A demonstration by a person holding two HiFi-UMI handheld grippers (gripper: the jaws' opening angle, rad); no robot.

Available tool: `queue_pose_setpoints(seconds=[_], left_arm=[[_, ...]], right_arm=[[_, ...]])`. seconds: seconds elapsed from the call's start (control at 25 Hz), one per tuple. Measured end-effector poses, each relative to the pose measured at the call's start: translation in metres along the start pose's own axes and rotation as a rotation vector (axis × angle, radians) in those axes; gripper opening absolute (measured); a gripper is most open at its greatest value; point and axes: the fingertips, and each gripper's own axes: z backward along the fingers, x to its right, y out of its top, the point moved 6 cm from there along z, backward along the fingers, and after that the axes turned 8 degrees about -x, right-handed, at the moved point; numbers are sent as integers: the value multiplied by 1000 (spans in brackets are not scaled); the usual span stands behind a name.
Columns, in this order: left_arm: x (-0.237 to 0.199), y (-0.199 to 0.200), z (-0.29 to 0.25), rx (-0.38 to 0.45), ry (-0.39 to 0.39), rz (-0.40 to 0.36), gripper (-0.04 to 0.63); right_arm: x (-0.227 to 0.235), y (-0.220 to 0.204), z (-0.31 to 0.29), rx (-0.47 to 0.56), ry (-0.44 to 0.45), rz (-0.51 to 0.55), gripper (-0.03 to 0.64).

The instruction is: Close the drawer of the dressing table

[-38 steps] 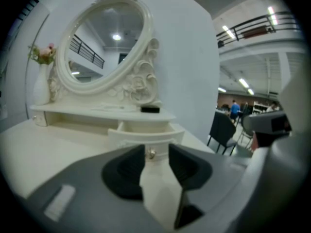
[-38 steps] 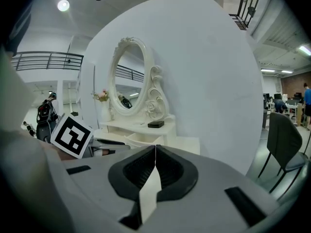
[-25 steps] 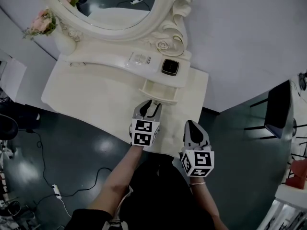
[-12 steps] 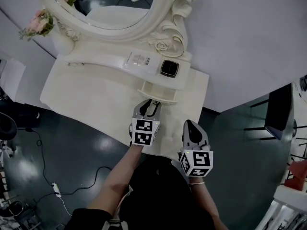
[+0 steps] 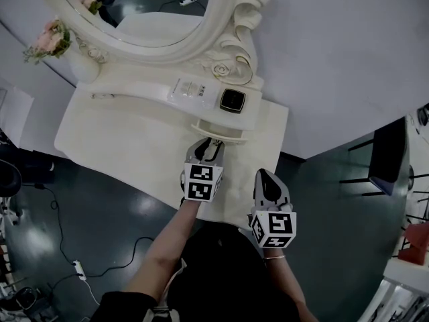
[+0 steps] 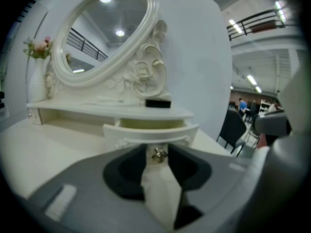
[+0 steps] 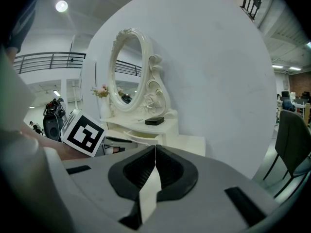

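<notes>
The small drawer (image 5: 218, 130) of the white dressing table (image 5: 114, 136) stands partly pulled out under the upper shelf. My left gripper (image 5: 211, 146) is right at its front. In the left gripper view the drawer front (image 6: 146, 131) fills the middle and its little metal knob (image 6: 158, 154) sits in the gap between the jaws, which stand apart on either side of it. My right gripper (image 5: 267, 174) hangs back over the table's near right corner, its jaws closed tip to tip (image 7: 155, 147) with nothing in them.
A black box (image 5: 232, 100) and a white bottle (image 5: 194, 87) lie on the shelf above the drawer. The oval mirror (image 5: 134, 12) rises behind, with a vase of pink flowers (image 5: 47, 39) at the left. A dark chair (image 5: 389, 149) stands at the right.
My left gripper has edged forward against the drawer front, and the drawer sticks out a little less than before. The right gripper has stayed where it was.
</notes>
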Motion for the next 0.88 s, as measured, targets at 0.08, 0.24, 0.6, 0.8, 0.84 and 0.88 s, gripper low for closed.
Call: queue_pose_setpoints(seconds=[0.08, 0.24, 0.6, 0.8, 0.84, 0.88], left_arm=[[-1, 2, -2, -1, 0, -3, 144], [-1, 5, -6, -6, -2, -7, 146], [-5, 13, -16, -5, -8, -15, 146], [-6, 17, -20, -10, -9, -16, 146], [-7, 18, -21, -9, -10, -17, 146], [-7, 20, -22, -8, -11, -18, 146]], right_arm=[[1, 1, -1, 2, 0, 0, 5], [2, 2, -2, 4, -3, -2, 5], [0, 3, -5, 0, -2, 0, 5], [1, 4, -6, 1, -6, -3, 6], [1, 4, -6, 2, -6, -4, 5], [2, 4, -6, 2, -7, -4, 6]])
